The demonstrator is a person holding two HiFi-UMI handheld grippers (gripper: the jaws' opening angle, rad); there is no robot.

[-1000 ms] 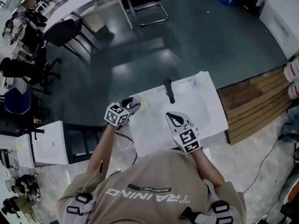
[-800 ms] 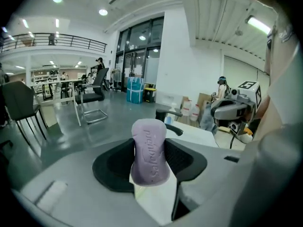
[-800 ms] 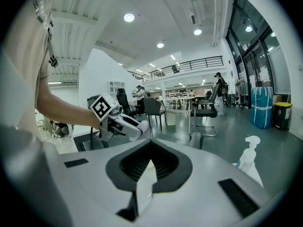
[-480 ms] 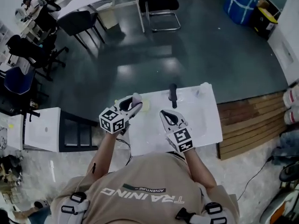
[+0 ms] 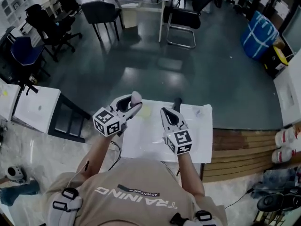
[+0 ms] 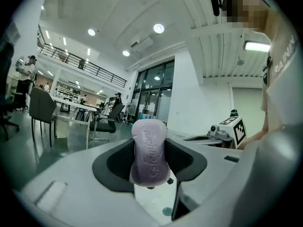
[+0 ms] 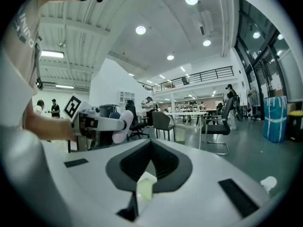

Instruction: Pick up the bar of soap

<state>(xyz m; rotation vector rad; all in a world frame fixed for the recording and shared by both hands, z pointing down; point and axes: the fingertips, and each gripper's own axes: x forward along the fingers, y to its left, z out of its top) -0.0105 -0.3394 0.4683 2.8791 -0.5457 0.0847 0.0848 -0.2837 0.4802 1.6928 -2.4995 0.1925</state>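
A pale purple bar of soap with embossed lettering stands upright between the dark pads of my left gripper, which is shut on it. The head view shows that gripper holding the soap above the left end of the white counter. My right gripper hovers over the counter's middle, just right of the left one, with its jaws together and nothing between them. From the right gripper view the soap shows off to the left, at the tip of the left gripper.
A pale yellow patch lies on the counter under the soap. A black handle-like piece stands at the counter's far edge. Wooden slats lie to the right and a white cabinet to the left. Chairs and desks stand beyond.
The head view has swung, so the counter now sits lower and more central. Both grippers have drawn a little closer together; the left stays shut on the soap.
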